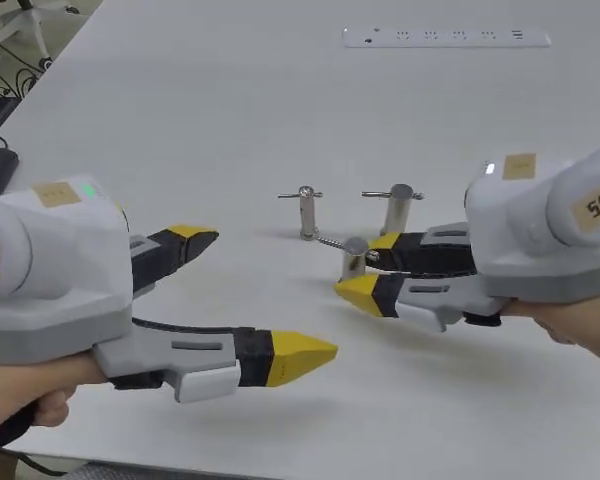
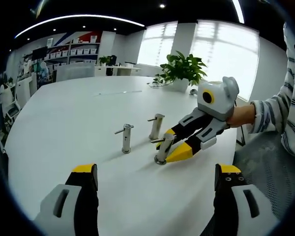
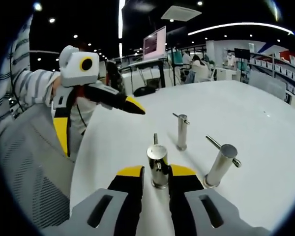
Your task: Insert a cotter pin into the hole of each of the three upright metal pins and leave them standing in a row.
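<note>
Open office; white table (image 1: 230, 130), power strip (image 1: 446, 38) at 12 o'clock on the far edge. The left gripper (image 1: 265, 292) has jaws wide and empty, with the pins well apart at its 2 o'clock. The right gripper (image 1: 368, 265) is nearer, jaws narrow, clamped round the upright near pin (image 3: 158, 167). The far-left pin (image 1: 307, 212) and far-right pin (image 1: 400, 208) stand just behind. A cotter pin (image 1: 332, 243) lies crosswise through the near pin's top.

The left gripper (image 1: 262, 292) and right gripper (image 1: 368, 265) have pale grey housings, tan stickers and black fingers (image 1: 300, 352) tipped yellow. One sleeve (image 2: 291, 88) is striped.
</note>
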The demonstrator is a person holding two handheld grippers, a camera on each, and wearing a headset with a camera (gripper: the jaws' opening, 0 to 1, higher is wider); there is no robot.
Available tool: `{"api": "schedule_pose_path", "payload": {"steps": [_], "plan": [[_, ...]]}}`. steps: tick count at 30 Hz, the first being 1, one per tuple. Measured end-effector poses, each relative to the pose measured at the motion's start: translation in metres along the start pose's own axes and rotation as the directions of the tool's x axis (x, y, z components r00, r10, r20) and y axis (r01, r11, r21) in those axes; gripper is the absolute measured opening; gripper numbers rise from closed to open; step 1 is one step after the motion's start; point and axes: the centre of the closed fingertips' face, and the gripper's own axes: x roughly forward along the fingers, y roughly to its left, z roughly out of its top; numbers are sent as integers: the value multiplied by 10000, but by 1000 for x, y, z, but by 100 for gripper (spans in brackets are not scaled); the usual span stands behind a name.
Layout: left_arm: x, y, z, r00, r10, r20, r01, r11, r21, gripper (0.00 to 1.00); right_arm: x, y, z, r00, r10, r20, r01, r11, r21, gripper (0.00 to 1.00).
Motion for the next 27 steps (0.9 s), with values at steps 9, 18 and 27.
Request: {"api": "schedule_pose_path", "payload": {"steps": [9,18,27], "plan": [[-1,5,3,9998,171,-33,-171,9997,155,99,0,-5,-1,9997,-163,197,160,9997,158,16],[-3,8,3,9996,272,-106,-270,9994,215,99,-1,-5,0,9994,-215,282,233,9976,-647,13],[-5,14,1,9986,502,-170,-501,9987,60,99,-8,-4,-2,9997,238,-46,-241,9976,-656,13]]}}
